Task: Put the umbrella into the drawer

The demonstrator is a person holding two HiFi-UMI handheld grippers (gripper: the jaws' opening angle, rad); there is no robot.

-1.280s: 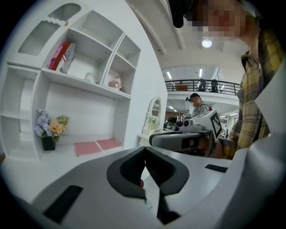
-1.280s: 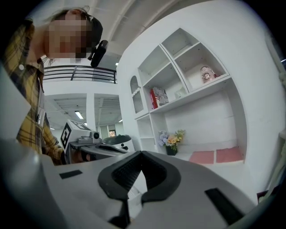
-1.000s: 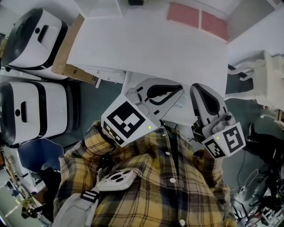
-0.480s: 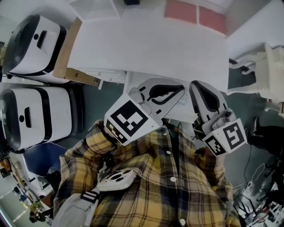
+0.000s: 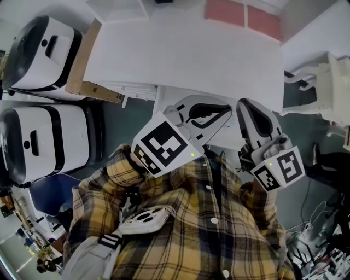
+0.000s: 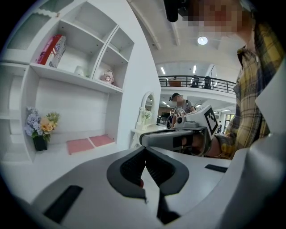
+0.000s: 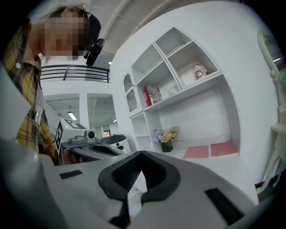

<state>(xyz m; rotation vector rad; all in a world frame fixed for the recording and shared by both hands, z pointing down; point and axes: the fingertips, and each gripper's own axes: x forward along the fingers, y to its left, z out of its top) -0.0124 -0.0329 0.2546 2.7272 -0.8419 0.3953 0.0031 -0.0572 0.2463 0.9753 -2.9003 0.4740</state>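
Movement: hardly any since a second ago; both grippers sit in nearly the same spots over the near edge of the desk [image 5: 191,54], and the left one's marker cube [image 5: 164,147] is a touch further right in the head view.
Left gripper [image 6: 144,149]: smooth grey-white plastic shell; the jaws are closed tip to tip, and the ribbed black pads [image 6: 132,167] form a narrow wedge with nothing gripped.
Right gripper [image 7: 140,153]: same build; its jaws also meet and hold nothing. It is just beside the left one, not touching.
Cube texture: white faces with bold black square patterns.
Desk surface: flat, matt white, with two pink rectangular mats [image 5: 225,16] at the back.
Shelving [image 6: 76,71]: white boxy compartments holding a red book [image 6: 51,49] and a small figure [image 6: 107,76].
Flowers [image 6: 41,127]: pale bunch in a small dark pot on the desk.
Shirt [image 5: 191,219]: yellow and dark plaid, buttoned.
Umbrella and drawer: cannot be made out in any view.
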